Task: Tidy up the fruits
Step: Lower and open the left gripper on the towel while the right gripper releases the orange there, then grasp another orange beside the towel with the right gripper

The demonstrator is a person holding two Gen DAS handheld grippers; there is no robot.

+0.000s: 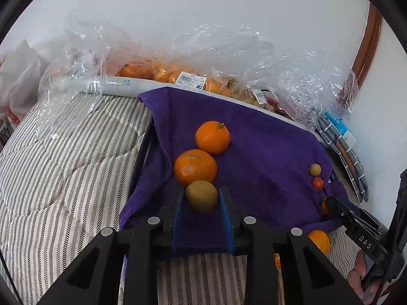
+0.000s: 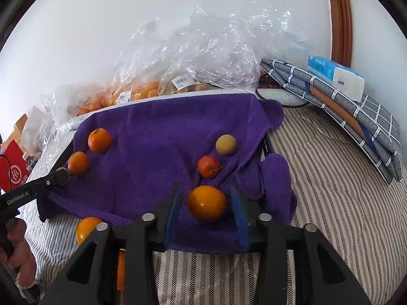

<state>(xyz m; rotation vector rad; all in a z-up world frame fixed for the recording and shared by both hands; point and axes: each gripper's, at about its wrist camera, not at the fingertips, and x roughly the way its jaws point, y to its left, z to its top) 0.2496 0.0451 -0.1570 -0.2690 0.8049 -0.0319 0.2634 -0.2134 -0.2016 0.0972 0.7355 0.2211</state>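
The kiwi (image 1: 201, 196), long axis crosswise, sits clamped in the left hand-held gripper (image 1: 202, 199).

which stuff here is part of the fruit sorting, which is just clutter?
Job: kiwi in left gripper; orange between right gripper fingers; two tangerines; red fruit; yellow fruit; purple towel.
Clutter: plastic bags; tissue pack; folded cloth.

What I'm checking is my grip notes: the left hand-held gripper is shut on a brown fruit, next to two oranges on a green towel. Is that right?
Not quite: the towel is purple, not green, as the left wrist view shows. The rest holds: the left hand-held gripper is shut on the brown fruit, next to the nearer orange and the farther orange on that towel.
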